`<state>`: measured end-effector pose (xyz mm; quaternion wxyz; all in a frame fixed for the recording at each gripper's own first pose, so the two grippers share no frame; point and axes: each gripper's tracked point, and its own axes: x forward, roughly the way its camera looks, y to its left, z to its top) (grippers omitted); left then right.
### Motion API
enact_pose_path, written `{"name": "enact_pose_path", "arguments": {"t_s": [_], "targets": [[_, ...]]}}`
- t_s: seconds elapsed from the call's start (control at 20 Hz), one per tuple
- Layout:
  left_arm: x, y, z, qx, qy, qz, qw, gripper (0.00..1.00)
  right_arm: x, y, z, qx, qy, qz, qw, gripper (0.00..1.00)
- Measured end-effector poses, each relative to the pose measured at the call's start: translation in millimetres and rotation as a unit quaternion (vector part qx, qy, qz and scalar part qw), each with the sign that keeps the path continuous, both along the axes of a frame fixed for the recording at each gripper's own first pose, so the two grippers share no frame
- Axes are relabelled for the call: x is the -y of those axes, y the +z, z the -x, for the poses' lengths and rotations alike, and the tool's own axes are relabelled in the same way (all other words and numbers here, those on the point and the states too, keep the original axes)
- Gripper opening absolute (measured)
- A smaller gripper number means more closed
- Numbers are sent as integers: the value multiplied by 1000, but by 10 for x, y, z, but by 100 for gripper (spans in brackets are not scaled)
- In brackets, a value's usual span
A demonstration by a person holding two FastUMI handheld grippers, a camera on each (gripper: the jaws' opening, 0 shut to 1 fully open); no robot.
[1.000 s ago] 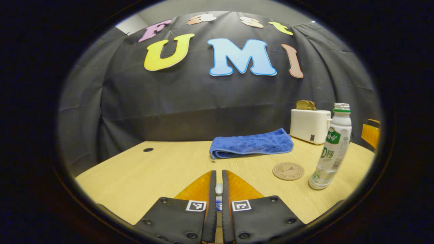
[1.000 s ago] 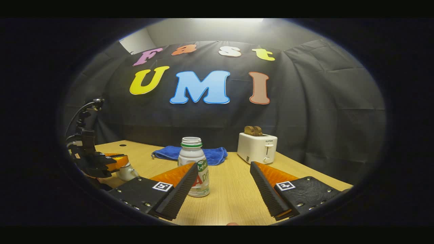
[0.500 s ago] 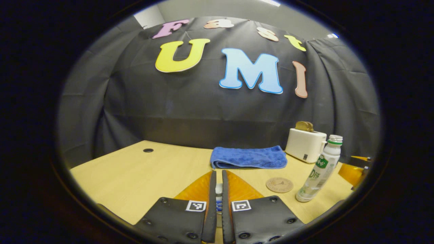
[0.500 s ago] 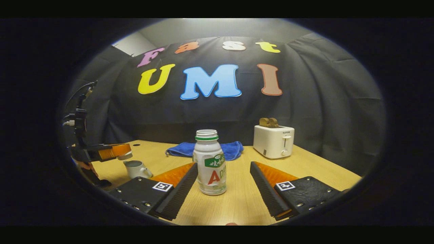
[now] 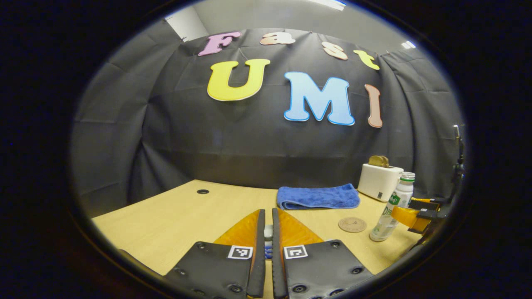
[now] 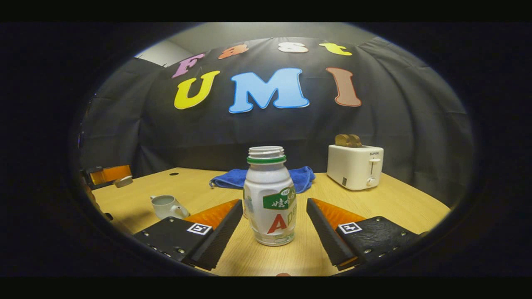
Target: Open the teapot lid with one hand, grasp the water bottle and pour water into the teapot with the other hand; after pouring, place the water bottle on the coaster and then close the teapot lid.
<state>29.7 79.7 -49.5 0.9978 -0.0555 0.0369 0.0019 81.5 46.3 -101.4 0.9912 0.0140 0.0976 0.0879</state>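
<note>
The white water bottle [image 6: 270, 199], uncapped, stands upright on the table between the fingers of my right gripper [image 6: 274, 204]. That gripper is open and its fingers are apart from the bottle on both sides. The white teapot [image 6: 165, 206] sits at the left with its top uncovered. Above and left of it, my left gripper [image 6: 109, 175] holds the small white lid [image 6: 124, 181] in the air. In the left gripper view, my left gripper [image 5: 268, 214] is shut on the lid's knob [image 5: 268, 231]. The round coaster [image 5: 352, 224] lies just left of the bottle [image 5: 392, 205], where the right gripper [image 5: 415, 212] also appears.
A folded blue towel [image 6: 266, 178] lies behind the bottle, and a white toaster [image 6: 354, 166] with bread in it stands at the back right. The wooden table [image 5: 174, 216] has a small cable hole [image 5: 203, 191] near its far left edge.
My left gripper has carried the lid up and away from the teapot to the left. My right gripper has moved forward until the bottle stands between its open fingers.
</note>
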Motion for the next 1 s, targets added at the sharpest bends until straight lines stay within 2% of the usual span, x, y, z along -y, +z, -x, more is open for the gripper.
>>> {"name": "enact_pose_path", "arguments": {"t_s": [0.3, 0.45, 0.55, 0.6, 0.65, 0.7, 0.85, 0.95, 1.0], "targets": [[-64, -172, 142, -18, -2, 1, 1000, 17, -73, -235, -169, -31, 3, -9, 999, 94], [-59, -299, 175, -28, -4, 19, 999, 17, -105, -270, -200, -31, 6, 16, 999, 83], [-79, -349, 182, -34, -4, 27, 999, 13, -116, -252, -200, -26, 9, 36, 999, 81], [-94, -363, 186, -35, -3, 29, 999, 15, -121, -246, -206, -25, 8, 49, 998, 81], [-113, -369, 188, -36, -1, 31, 999, 17, -121, -248, -200, -22, 7, 63, 998, 65], [-127, -369, 188, -37, 0, 33, 999, 17, -125, -234, -208, -18, 4, 80, 997, 80], [-172, -415, 213, -40, 3, 39, 998, 17, -155, -110, -198, -1, -1, 128, 992, 80], [-226, -403, 239, -42, 9, 30, 999, 17, -163, -33, -201, 13, -9, 179, 984, 80], [-261, -399, 238, -43, 13, 23, 999, 13, -167, 19, -202, 21, -13, 208, 978, 80]]}}
